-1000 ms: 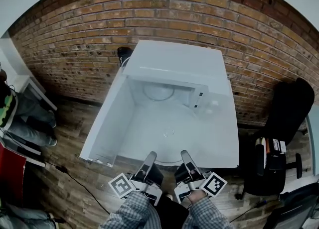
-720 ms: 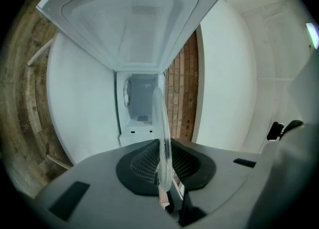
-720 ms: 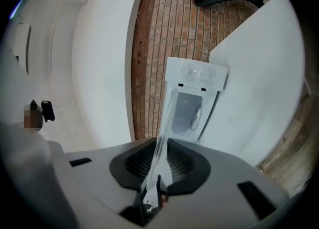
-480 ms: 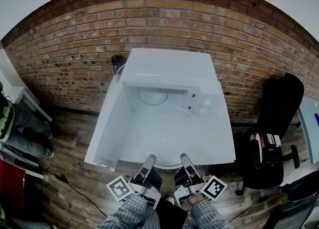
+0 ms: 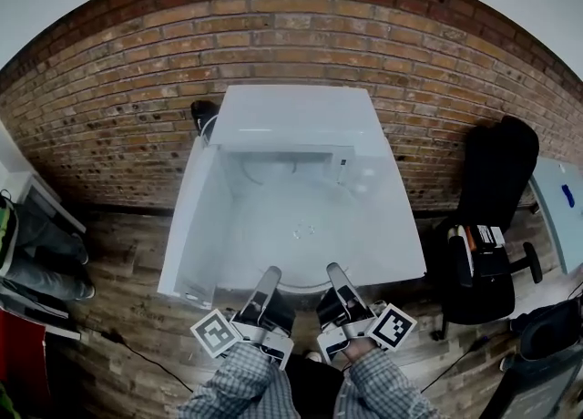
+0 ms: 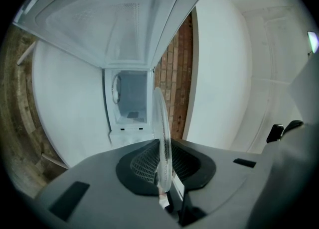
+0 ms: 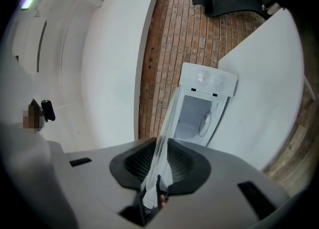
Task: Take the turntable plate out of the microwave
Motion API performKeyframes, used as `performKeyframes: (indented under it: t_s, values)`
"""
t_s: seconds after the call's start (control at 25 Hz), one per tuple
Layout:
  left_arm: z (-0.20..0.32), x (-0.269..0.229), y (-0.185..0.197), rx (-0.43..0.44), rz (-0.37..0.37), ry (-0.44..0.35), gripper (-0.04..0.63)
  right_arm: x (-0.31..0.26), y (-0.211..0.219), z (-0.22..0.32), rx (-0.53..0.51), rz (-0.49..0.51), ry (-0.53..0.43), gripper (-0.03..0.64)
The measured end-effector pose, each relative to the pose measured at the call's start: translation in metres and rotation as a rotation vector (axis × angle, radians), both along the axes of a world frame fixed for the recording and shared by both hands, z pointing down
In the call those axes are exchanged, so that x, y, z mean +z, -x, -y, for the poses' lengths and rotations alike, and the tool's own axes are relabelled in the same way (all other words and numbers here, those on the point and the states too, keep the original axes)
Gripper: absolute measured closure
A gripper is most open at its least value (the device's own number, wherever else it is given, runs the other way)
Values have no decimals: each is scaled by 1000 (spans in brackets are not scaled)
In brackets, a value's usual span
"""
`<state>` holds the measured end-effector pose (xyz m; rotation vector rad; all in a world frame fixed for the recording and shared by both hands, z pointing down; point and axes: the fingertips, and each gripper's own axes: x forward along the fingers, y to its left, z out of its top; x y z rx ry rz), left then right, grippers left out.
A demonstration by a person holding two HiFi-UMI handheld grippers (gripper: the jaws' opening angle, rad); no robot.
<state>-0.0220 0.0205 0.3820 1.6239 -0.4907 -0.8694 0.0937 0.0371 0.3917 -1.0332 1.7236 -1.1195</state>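
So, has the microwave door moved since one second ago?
No. The microwave door stays swung open along the table's left edge, same angle to the microwave.

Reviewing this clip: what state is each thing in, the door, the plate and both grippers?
microwave door: swung open to the left.
turntable plate: out of the microwave, held up by its near rim.
left gripper: shut on the plate's rim.
right gripper: shut on the plate's rim.

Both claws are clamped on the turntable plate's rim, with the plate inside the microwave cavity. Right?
No. The left claw and right claw do clamp the turntable plate by its rim, but the plate is outside the microwave, held over the white table in front of it. The head view shows this.
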Motion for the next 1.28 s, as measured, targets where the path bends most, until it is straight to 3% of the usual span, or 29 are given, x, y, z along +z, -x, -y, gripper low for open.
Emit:
performKeyframes:
  t_s: [1.28]
  values:
    - [3,-4,14,-13,-32,-11,545,-4,16,5,-12,5,-11,548]
